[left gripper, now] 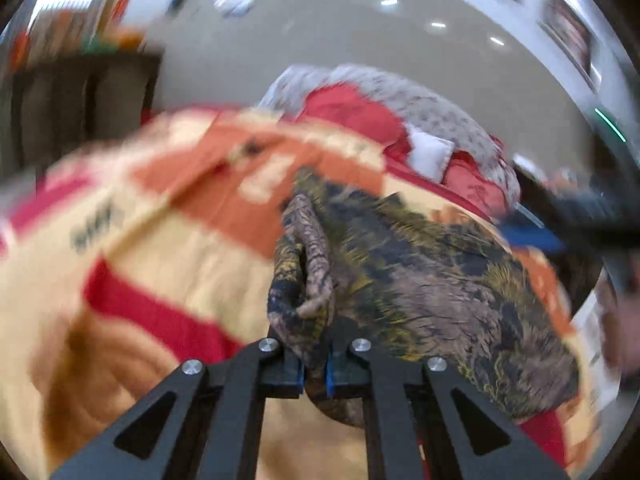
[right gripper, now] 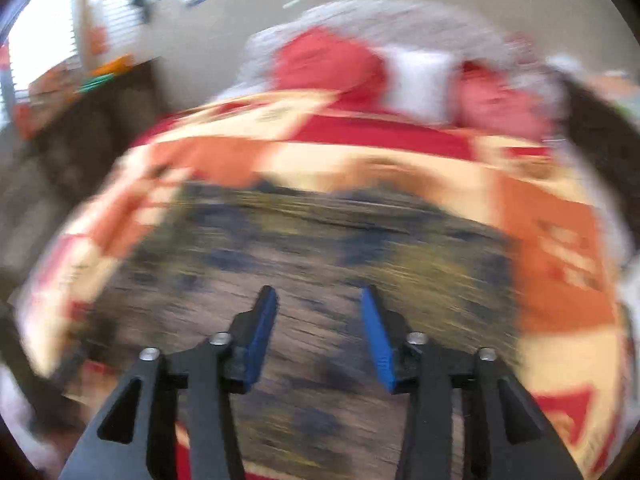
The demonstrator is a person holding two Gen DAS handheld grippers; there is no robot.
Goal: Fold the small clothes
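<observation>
Your left gripper (left gripper: 314, 376) has its fingers pressed together on a bunched fold of the dark patterned garment (left gripper: 432, 280), which trails from the pinch toward the right across the orange, red and cream blanket (left gripper: 168, 240). Your right gripper (right gripper: 318, 336) hangs with fingers spread and nothing between them above the same garment (right gripper: 320, 240), whose long axis runs side to side there.

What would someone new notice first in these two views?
Probably the dark mottled brown-and-yellow garment, bunched between the shut left gripper fingers at centre. It lies on a patchwork quilt of red, orange and cream. The right gripper hangs open above the same garment, holding nothing.
</observation>
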